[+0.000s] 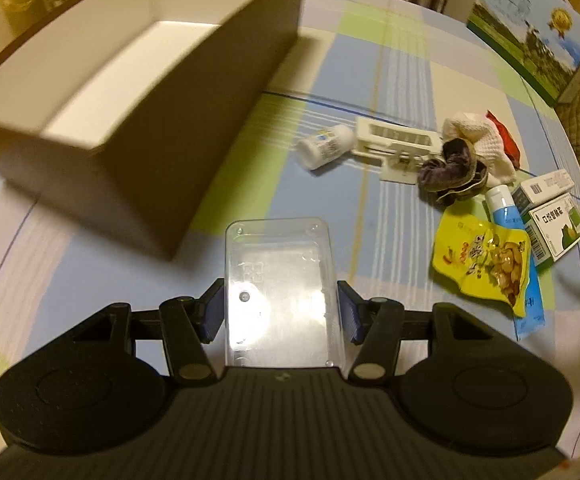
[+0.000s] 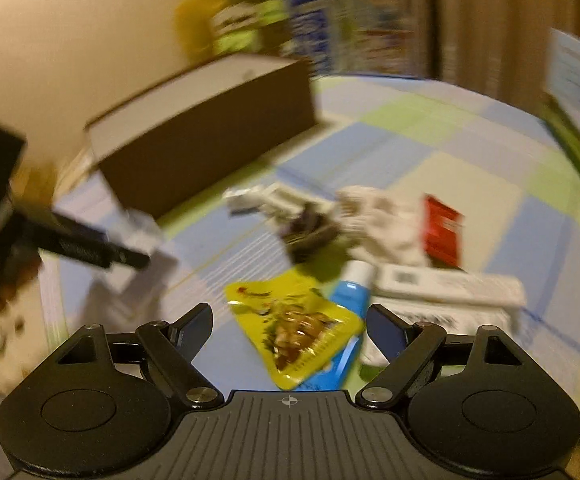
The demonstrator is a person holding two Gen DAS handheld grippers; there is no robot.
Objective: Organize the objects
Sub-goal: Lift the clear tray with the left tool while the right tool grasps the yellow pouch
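Both grippers show at the bottom of their own views. On the left wrist view, the left gripper (image 1: 281,310) is closed on a clear plastic tray (image 1: 280,292), its blue pads (image 1: 214,312) pressing the tray's two long sides, held above the checked tablecloth (image 1: 401,80). At the upper left of that frame stands an open storage box (image 1: 130,80), white inside and brown outside. To the right of centre lies a white pill bottle (image 1: 325,147) on its side, just beside a white plastic holder (image 1: 397,146). A dark scrunchie (image 1: 451,176) touches the holder's right end, with a white cloth (image 1: 477,136) and a red packet (image 1: 503,136) behind it. Lower right, a yellow snack pouch (image 1: 485,264) overlaps a blue-and-white tube (image 1: 503,210), next to two small medicine boxes (image 1: 557,228). A milk carton box (image 1: 529,36) stands at the upper right.

On the blurred right wrist view, the right gripper (image 2: 288,330) is spread wide with nothing between its fingers, hovering over the yellow snack pouch (image 2: 293,324) and tube (image 2: 353,284). The left gripper (image 2: 18,220) appears at the left edge of that frame.
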